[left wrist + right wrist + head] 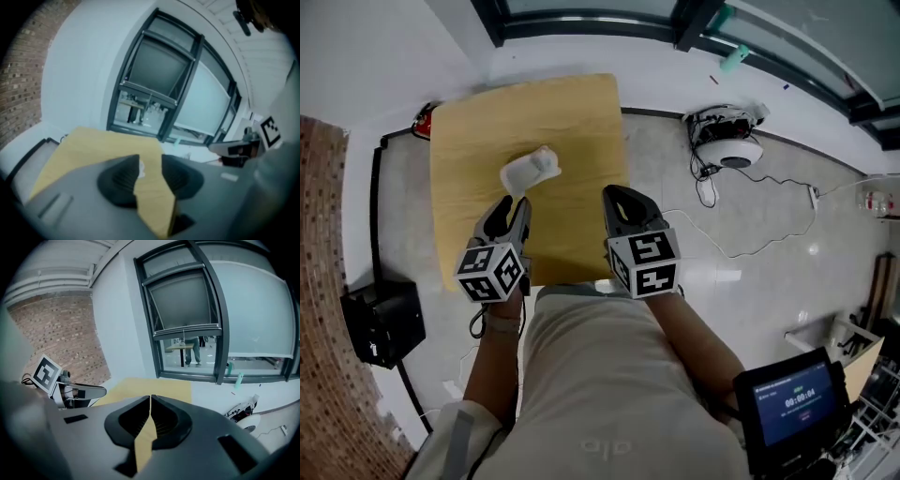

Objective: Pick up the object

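A white object point(531, 171), its exact shape hard to make out, lies on a tan tabletop point(572, 122), left of its middle. My left gripper point(517, 201) hovers just short of the object's near side. Its jaws stand a little apart, and a sliver of the white object point(140, 168) shows past the tips, untouched by the pads. In the left gripper view, the left gripper point(150, 160) looks over the table point(89, 145). My right gripper point(615, 195) hangs over the table's right half, shut and empty. In its own view the right gripper point(150, 397) has its tips touching.
A white round device point(733, 150) with trailing cables sits on the floor right of the table. A black box point(386, 323) stands at the left by the brick wall. A small screen point(794, 403) is at the lower right. A teal bottle point(733, 58) rests by the window.
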{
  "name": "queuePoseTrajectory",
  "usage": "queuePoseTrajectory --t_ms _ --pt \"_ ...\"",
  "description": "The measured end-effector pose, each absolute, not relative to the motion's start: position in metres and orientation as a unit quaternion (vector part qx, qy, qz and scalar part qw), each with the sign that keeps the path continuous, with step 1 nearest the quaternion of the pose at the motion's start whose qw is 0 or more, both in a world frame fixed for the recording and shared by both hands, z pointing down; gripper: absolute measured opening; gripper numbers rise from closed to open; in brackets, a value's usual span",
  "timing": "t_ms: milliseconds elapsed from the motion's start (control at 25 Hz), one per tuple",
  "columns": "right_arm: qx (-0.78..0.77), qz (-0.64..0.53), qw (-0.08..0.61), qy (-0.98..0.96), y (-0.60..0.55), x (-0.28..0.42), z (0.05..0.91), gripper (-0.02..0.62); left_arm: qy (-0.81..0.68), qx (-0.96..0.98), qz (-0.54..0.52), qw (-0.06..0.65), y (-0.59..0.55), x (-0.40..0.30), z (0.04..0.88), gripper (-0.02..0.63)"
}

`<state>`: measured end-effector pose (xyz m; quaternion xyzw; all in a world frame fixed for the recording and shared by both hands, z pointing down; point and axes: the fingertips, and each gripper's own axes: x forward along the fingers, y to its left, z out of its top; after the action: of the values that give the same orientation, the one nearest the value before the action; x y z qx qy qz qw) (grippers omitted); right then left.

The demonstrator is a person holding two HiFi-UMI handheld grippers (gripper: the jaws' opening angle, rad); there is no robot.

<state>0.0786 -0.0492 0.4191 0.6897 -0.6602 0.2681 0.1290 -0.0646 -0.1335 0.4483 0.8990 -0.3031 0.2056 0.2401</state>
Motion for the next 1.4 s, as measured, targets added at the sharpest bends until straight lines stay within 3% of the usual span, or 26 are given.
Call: queuePoseTrajectory --t_ms 600,920,1400 --pt "0.607 0.331 0.217 -0.689 -0.146 0.049 0.492 0.015 -0.368 0.844 0.216 0.327 -0.180 -0.119 0.505 0.176" --pt "0.543 0.370 0.293 -0.695 -0.194 0.036 0.561 0.143 -0.401 0.821 0.197 0.355 -0.152 -0.125 0.514 0.176" --pt "0.511 0.407 0.372 -0.660 -0.249 0.026 0.643 0.207 -0.469 0.770 0.168 0.399 -0.112 -0.161 0.544 0.176"
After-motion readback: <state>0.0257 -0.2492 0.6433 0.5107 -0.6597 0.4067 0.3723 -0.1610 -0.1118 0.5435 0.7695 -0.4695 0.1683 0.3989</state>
